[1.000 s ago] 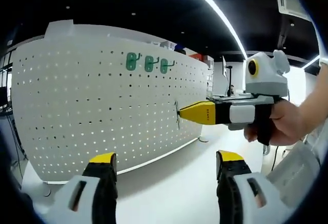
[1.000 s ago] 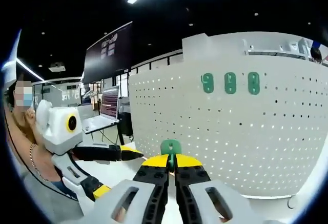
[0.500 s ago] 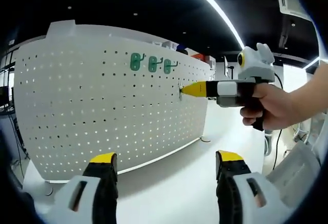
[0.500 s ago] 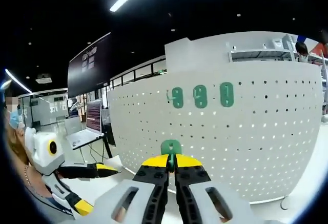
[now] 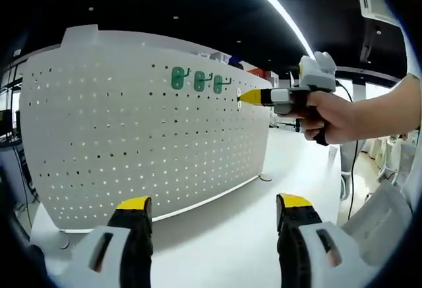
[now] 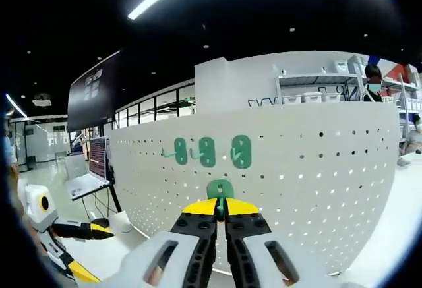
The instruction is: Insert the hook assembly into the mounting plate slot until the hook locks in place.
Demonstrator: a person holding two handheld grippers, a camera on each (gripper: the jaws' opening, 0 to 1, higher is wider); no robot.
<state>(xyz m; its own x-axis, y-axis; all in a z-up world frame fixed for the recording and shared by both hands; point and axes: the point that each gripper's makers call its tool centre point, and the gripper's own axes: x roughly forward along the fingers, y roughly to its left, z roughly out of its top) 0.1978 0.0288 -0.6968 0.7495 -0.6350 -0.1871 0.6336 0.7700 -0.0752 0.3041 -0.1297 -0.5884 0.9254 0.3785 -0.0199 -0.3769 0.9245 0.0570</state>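
A white pegboard mounting plate [image 5: 132, 143] stands upright, with three green hooks [image 5: 198, 80] hung in a row near its top. My right gripper [image 5: 242, 97], held by a hand, sits just right of that row with its yellow tips close to the board. In the right gripper view its jaws [image 6: 221, 209] are shut on a green hook assembly [image 6: 220, 188], just below the three mounted green hooks [image 6: 207, 151] on the pegboard [image 6: 297, 189]. My left gripper [image 5: 211, 205] stands open below the board with nothing between its fingers, and appears again at lower left [image 6: 99, 230].
The board stands on a white table [image 5: 224, 235]. A laptop [image 6: 89, 172] and a dark wall screen [image 6: 92, 100] are at the left in the right gripper view. Shelving with bins [image 6: 316, 97] and a person stand behind the board.
My right gripper has risen and moved toward the board, from its middle up to the row of green hooks. The left gripper has stayed open and still.
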